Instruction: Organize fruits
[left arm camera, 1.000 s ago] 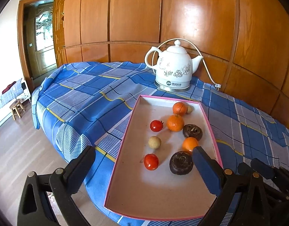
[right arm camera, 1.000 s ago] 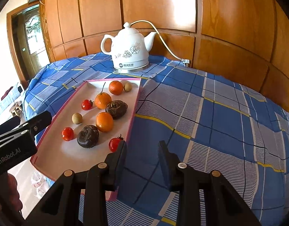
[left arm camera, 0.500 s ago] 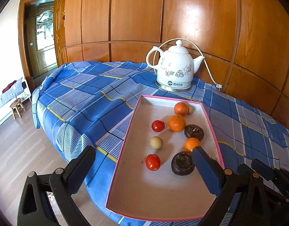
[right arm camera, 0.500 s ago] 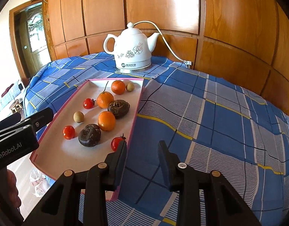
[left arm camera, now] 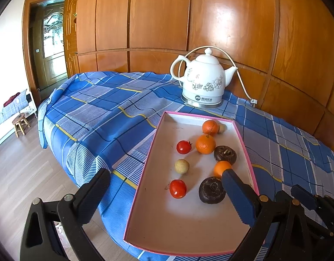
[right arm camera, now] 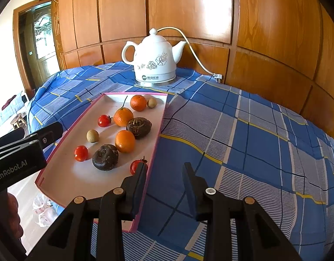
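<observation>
A shallow pink-edged tray [right arm camera: 160,119] lies on a blue checked cloth [right arm camera: 243,130], just in front of a white kettle [right arm camera: 155,62]. It holds three oranges, three red tomatoes, two dark brown fruits and two small tan ones. The left gripper [left arm camera: 164,187] hangs wide open and empty over the tray's near left edge. The right gripper [right arm camera: 164,169], narrowly parted and empty, partly hides the nearest tomato [right arm camera: 136,166]. The far tan fruit [left arm camera: 221,128] is half hidden behind an orange [left arm camera: 210,127].

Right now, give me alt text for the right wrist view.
A pink-edged tray on a blue plaid cloth holds oranges, tomatoes, dark fruits and small tan ones. The right gripper hangs empty over its near edge, a white kettle behind.
</observation>
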